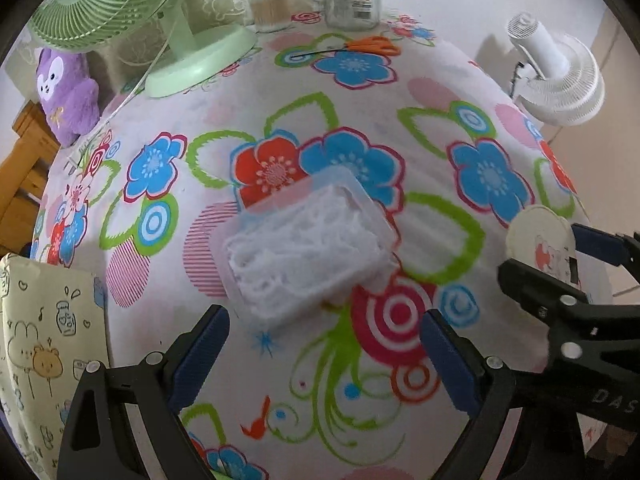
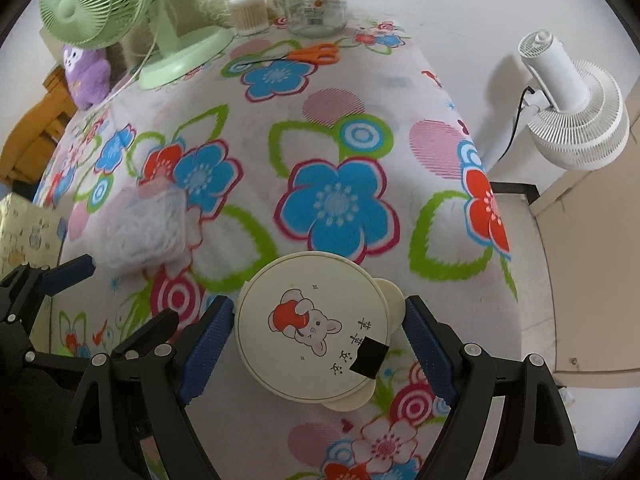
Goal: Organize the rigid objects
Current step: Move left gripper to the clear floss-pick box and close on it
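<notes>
Floral-cloth counter (image 2: 280, 92) against a white wall, clutter along the back edge.

Round tin (image 2: 314, 326) with the bunny lid sits near the front right of the counter, between the right hand-held gripper (image 2: 316, 344) fingers. Left pad (image 2: 208, 350) looks to be touching or almost touching the rim; right pad (image 2: 428, 354) stands just clear of the tin's ear tab. Jaws wide, can't say it's clamped. Tin is round, so approach angle doesn't matter much.

Clear box (image 1: 308, 246) of white bits lies ahead of the left hand-held gripper (image 1: 324, 354), beyond the tips, not between them. Its long axis runs diagonally, lower left to upper right, so I'd guess a wrist roll is needed to span the short side. Left jaws wide, empty.

Each hand is nearer its own item; the two items stand apart.
</notes>
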